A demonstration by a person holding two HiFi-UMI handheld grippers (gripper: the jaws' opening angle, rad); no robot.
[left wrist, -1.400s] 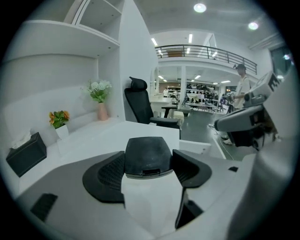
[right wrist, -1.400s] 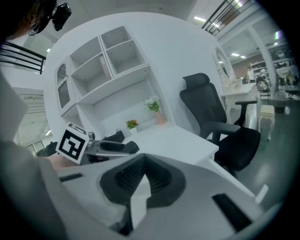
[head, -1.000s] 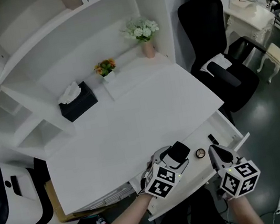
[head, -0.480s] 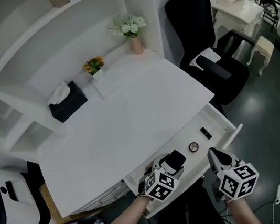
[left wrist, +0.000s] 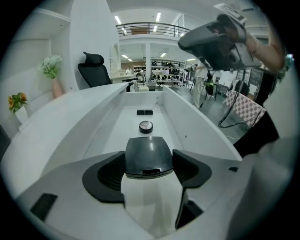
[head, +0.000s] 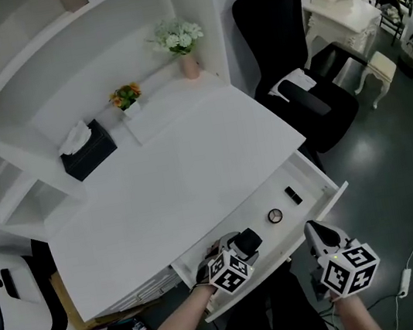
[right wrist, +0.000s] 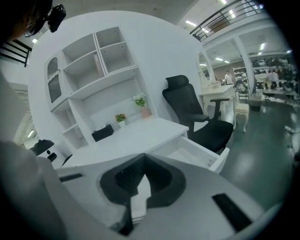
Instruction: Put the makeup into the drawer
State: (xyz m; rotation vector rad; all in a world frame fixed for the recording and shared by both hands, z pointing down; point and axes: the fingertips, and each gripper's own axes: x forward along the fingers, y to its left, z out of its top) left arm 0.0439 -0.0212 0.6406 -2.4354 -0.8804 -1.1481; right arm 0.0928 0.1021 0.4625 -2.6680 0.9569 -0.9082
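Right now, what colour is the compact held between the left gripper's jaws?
The compact is glossy black, seen best in the left gripper view.

Far beyond left claw [head: 243,243], at back of counter [head: 182,184]: black tissue box [head: 88,150], orange flowers [head: 125,97], vase [head: 188,65]. Black chair [head: 287,45] beyond right claw [head: 317,233].

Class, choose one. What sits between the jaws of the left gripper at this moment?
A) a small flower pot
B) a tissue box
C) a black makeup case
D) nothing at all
C: in the left gripper view, the left gripper is shut on the sides of a black makeup case, which it holds over the open drawer.
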